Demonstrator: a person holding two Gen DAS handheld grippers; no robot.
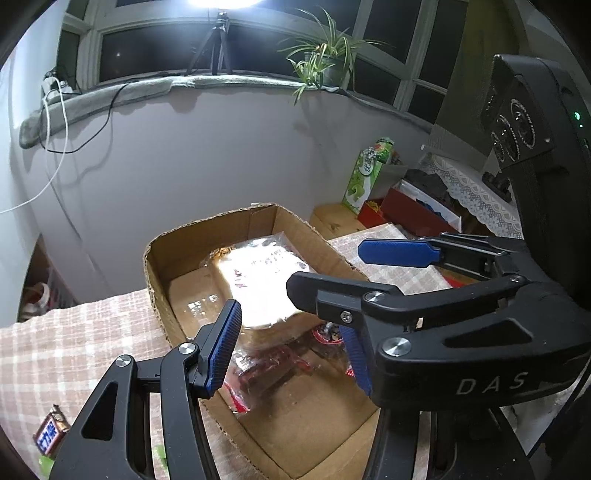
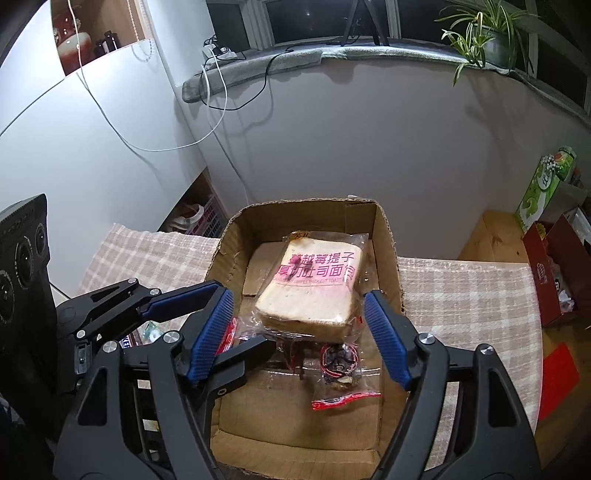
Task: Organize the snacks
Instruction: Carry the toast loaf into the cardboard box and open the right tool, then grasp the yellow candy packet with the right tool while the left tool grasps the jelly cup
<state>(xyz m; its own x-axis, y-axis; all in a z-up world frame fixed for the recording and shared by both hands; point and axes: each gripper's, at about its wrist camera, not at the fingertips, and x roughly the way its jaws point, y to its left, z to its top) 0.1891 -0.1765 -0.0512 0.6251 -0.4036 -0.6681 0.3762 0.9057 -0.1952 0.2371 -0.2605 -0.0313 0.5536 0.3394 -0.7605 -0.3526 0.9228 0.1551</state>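
Observation:
An open cardboard box [image 1: 157,295] [image 2: 221,258] stands on a checked tablecloth. Inside it a bagged slice of toast [image 1: 258,284] [image 2: 314,291] with pink print lies on top of clear snack packets with red edges [image 1: 266,369] [image 2: 340,373]. My right gripper [image 2: 298,295] [image 1: 328,267] is open over the box. Its blue pads [image 2: 388,339] flank the toast with a small gap on each side. My left gripper [image 1: 290,321] reaches in from the left and is open. The toast's near edge and a red packet lie below its pads [image 1: 221,347], which touch neither.
A wrapped chocolate bar [image 1: 51,432] lies on the tablecloth [image 2: 461,295] left of the box. To the right stand a green carton [image 2: 546,188] and a red box [image 2: 550,273]. Behind is a white wall, with a windowsill holding a plant [image 2: 487,33].

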